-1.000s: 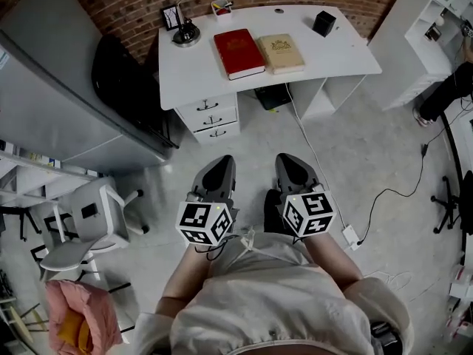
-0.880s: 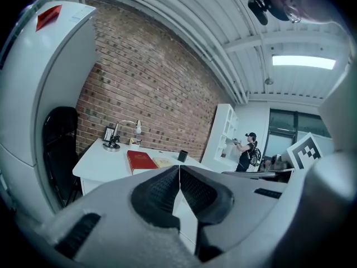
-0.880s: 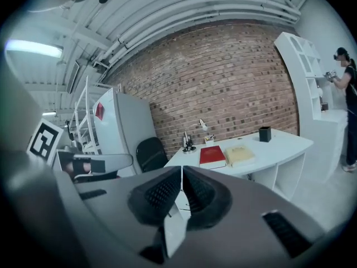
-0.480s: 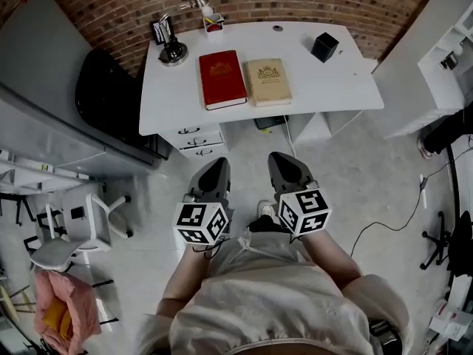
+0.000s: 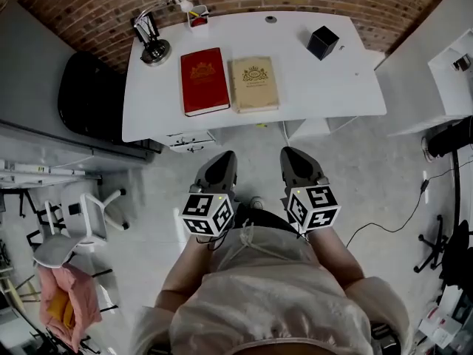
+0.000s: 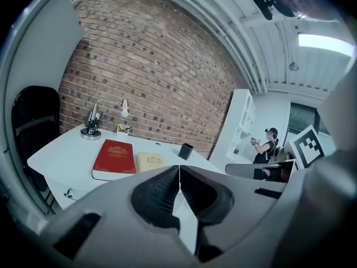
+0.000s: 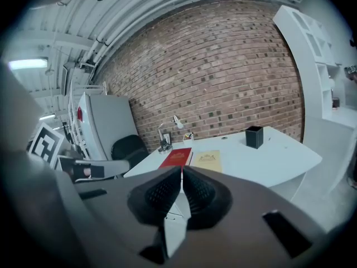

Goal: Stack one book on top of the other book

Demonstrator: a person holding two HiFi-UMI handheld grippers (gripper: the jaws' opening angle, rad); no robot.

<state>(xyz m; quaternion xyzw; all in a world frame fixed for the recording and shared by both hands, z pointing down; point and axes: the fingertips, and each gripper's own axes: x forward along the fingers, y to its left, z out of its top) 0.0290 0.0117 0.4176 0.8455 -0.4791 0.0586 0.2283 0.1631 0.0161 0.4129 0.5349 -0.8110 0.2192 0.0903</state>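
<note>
The left gripper (image 6: 179, 171) has its ribbed pads pressed flat together with nothing between them, and the right gripper (image 7: 182, 173) is clenched the same way, also empty. Both point away from the person toward the white desk (image 5: 325, 87), tipped a little downward, and hang side by side over the floor (image 5: 369, 176), short of the desk's near edge. Their marker cubes sit at the near ends, just ahead of the person's waist, with the forearms running back from them on either side of the torso. The red book (image 5: 204, 80) lies flat on the desk's left half, and the tan book (image 5: 254, 83) lies flat just to its right, the two parallel and close together. Farther right stands a small black box (image 5: 323, 42), well apart from the books; a desk lamp (image 5: 154, 49) stands at the far left corner.
</note>
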